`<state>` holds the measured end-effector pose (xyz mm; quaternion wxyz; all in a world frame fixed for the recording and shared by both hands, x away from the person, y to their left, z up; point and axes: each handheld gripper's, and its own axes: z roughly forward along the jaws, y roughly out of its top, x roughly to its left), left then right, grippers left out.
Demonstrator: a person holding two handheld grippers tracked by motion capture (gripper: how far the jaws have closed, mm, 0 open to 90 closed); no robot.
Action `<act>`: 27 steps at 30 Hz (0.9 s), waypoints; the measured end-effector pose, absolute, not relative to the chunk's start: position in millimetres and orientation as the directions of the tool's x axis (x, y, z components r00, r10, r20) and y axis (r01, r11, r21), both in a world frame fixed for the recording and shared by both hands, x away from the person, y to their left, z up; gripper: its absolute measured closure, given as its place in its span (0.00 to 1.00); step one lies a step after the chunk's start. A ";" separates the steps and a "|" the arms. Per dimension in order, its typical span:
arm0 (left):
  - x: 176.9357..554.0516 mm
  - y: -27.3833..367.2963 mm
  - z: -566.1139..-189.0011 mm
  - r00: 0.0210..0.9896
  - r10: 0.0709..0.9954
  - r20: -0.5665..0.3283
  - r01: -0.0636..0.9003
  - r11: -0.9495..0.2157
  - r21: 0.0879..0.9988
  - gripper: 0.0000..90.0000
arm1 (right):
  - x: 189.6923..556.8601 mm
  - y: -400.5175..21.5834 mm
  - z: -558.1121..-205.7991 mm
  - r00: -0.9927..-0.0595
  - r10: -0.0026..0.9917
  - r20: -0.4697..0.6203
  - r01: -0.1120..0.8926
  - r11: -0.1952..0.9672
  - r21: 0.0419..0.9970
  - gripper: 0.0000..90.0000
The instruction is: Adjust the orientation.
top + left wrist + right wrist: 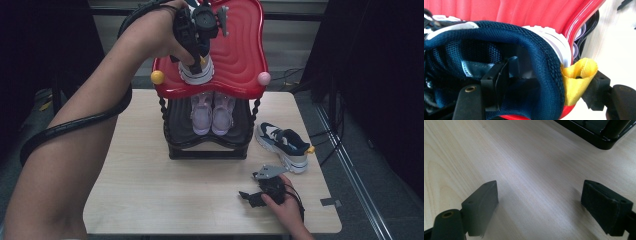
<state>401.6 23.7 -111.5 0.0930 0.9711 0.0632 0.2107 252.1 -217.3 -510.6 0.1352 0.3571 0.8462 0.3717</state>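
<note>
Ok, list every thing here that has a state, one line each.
Left gripper: jaws astride the heel collar, pads apart from it.
Navy shoe on top shelf: upright on the red shelf, yellow heel loop sticking out.
Navy shoe on table: upright, untouched.
Pink shoes: paired on lower shelf.
Right gripper: open, empty, over the table.

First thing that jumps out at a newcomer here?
The wavy red top shelf of the shoe rack, where the left gripper straddles the heel of a navy sneaker. Its mate lies on the table at the rack's right, and lilac shoes sit on the lower shelf.
</note>
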 end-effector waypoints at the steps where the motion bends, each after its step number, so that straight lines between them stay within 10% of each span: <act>1: 401.2 24.5 -110.9 0.903 0.177 0.390 0.098 -0.972 0.215 0.33 | 251.9 -217.2 -510.5 -0.707 0.706 0.039 0.506 0.467 0.725 0.15; 27: 386.8 54.8 -90.3 0.885 0.393 0.249 0.318 -0.902 0.292 0.23 | 252.0 -217.2 -510.6 -0.707 0.706 0.036 0.505 0.468 0.725 0.15</act>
